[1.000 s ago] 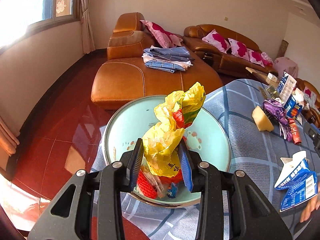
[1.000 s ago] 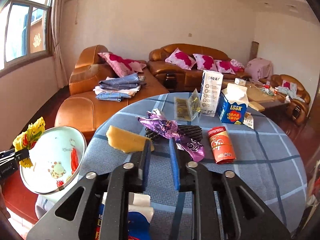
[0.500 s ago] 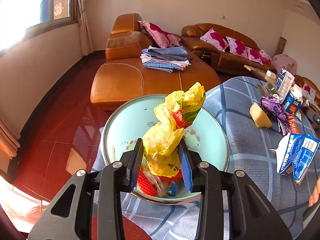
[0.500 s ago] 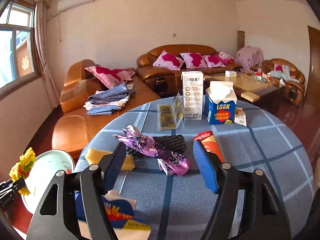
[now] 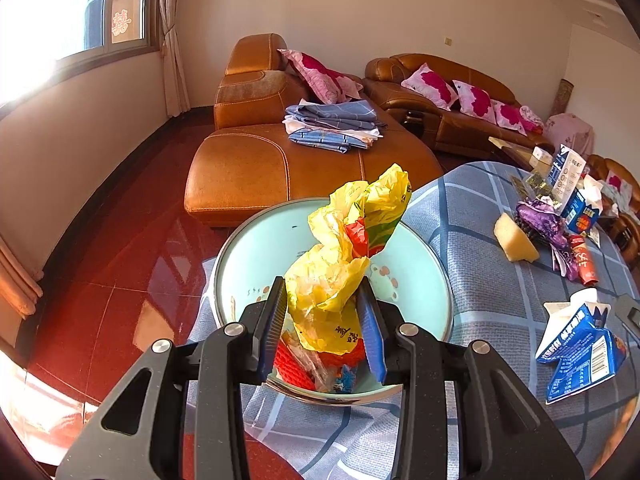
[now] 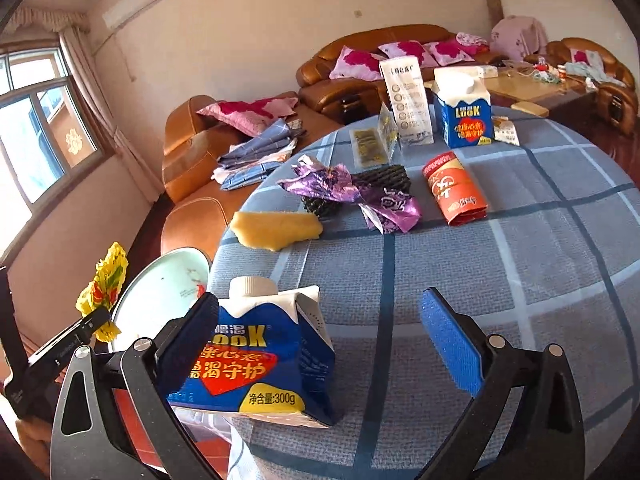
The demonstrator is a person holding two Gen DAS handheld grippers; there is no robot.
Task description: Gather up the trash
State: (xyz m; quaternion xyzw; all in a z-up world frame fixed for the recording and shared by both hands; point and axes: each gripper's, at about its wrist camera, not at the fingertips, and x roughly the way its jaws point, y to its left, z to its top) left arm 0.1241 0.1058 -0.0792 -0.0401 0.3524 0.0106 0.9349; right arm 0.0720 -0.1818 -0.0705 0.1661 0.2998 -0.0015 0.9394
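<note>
Near blue carton: "LOOK", "300g"; far carton: "LOOK".

Yellow plastic bag with red print, pale turquoise basin, blue-grey checked tablecloth, blue-and-white carton

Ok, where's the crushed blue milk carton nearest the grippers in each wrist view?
Left wrist: the crushed blue milk carton lies at the right edge on the table.
Right wrist: the same carton is at lower left, between the opening jaws of the right gripper, against the left pad only.
Shared landmark: the yellow sponge.
</note>
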